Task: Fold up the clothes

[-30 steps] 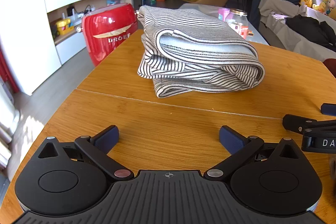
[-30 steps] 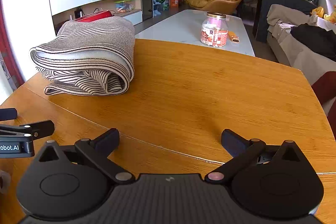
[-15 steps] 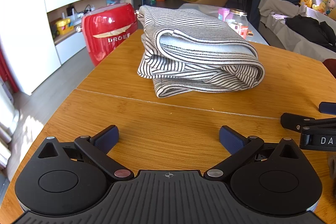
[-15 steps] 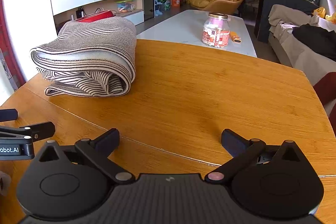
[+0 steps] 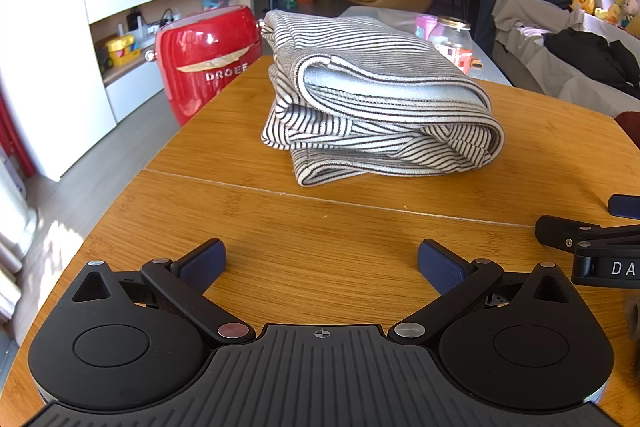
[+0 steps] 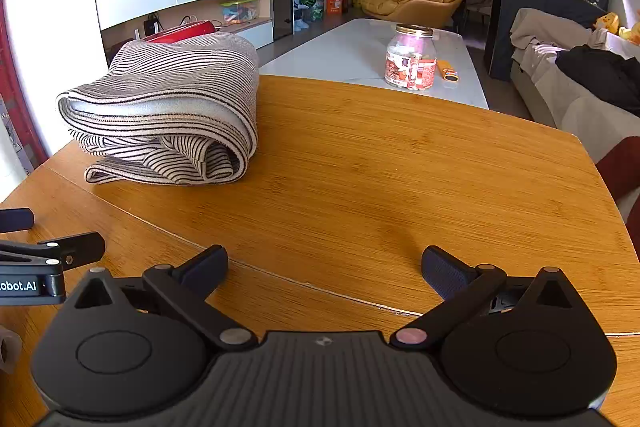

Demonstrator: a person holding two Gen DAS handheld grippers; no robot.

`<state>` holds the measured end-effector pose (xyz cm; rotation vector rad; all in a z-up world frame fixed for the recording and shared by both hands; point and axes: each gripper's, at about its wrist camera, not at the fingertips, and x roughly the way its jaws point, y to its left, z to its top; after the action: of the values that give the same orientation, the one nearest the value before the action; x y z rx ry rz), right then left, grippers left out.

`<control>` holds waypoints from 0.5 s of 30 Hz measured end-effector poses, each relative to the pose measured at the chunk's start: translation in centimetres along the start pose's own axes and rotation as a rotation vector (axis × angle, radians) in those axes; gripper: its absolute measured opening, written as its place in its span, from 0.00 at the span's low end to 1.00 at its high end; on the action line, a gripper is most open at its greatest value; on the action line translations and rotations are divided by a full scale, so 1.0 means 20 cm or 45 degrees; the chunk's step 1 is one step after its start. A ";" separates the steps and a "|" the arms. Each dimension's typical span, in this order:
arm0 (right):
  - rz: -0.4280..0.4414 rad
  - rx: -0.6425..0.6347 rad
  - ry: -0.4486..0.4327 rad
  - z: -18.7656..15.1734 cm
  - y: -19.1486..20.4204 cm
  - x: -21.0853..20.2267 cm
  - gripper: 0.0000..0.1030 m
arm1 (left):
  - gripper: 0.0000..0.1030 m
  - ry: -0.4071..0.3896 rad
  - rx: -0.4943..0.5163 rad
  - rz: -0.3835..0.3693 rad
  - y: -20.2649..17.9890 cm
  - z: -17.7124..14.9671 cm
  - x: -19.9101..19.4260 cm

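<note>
The right gripper (image 6: pixel 324 263) has eased slightly nearer the folded striped garment (image 6: pixel 168 107).

Your left gripper (image 5: pixel 321 261): matte black ribbed housing, two round discs, crossed link arms on silver pivot screws, navy textured pads (image 5: pixel 438 265), crosshair mark at centre. Your right gripper (image 6: pixel 324 265): same build; white lettering "DA" on its side, "obot.AI" on left's.
</note>
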<state>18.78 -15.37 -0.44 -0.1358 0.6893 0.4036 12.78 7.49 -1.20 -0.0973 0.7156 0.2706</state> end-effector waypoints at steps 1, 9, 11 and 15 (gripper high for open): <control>0.000 -0.001 0.001 0.00 0.00 0.00 1.00 | 1.00 0.000 0.000 0.000 0.00 0.00 0.00; 0.004 -0.008 0.010 0.00 0.00 0.00 1.00 | 1.00 0.000 0.000 0.000 0.00 0.00 0.00; 0.004 -0.008 0.010 0.00 0.00 0.00 1.00 | 1.00 0.000 0.000 0.000 0.00 0.00 0.00; 0.003 -0.007 0.011 0.00 0.00 0.00 1.00 | 1.00 0.000 0.000 0.000 0.00 0.00 0.00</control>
<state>18.90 -15.38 -0.41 -0.1418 0.6970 0.4077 12.79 7.53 -1.18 -0.0975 0.7158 0.2706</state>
